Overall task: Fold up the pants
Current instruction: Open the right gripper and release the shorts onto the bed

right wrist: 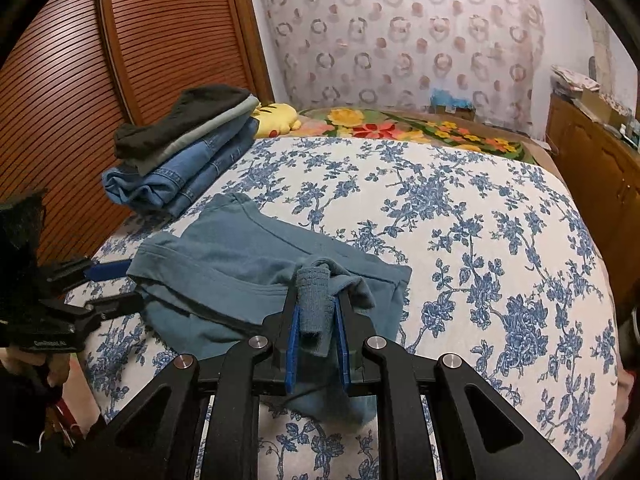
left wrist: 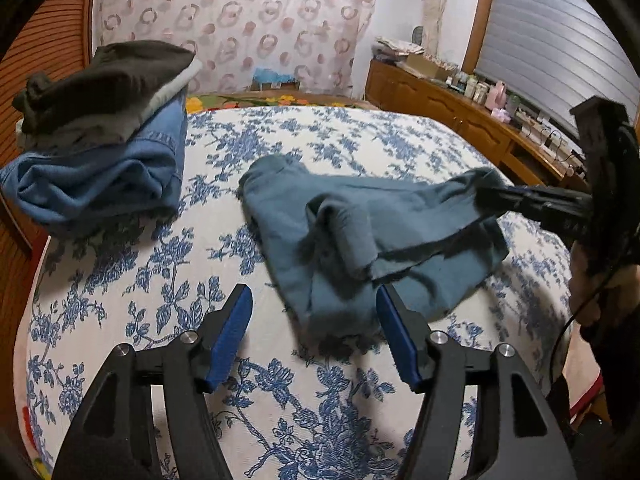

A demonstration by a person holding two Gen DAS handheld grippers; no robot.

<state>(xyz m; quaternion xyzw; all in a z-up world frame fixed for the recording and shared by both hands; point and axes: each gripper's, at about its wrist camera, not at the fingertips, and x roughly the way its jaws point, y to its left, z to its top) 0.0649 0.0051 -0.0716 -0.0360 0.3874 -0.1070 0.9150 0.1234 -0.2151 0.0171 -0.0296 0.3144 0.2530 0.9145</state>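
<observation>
Blue-padded fingers (right wrist: pixel 297 332) of the right gripper (right wrist: pixel 316 334) pinch a bunched fold of the teal pants (right wrist: pixel 240 264), a ribbed strip of the cloth standing up between the pads. That grip seems meant to keep one end lifted and controlled while the rest of the garment settles on the bed (right wrist: pixel 460 216). From there the pants spread toward ten o'clock in the right wrist view, lying crumpled across the blue floral cover, only partly folded by my reckoning.

At the far edge of the cloth, around nine o'clock, the left gripper (left wrist: pixel 316 332) has its fingers spread, nothing caught between them; the near hem of the pants lies just ahead in the gap, on the cover. It looks as though that side is free to lie flat. Both tools tilt downward toward the mattress, the left one more steeply.

Beyond, toward eleven o'clock, a stack of folded clothes (right wrist: pixel 188 152) sits near the louvred door (right wrist: pixel 80 80), presumably where finished pieces go.
</observation>
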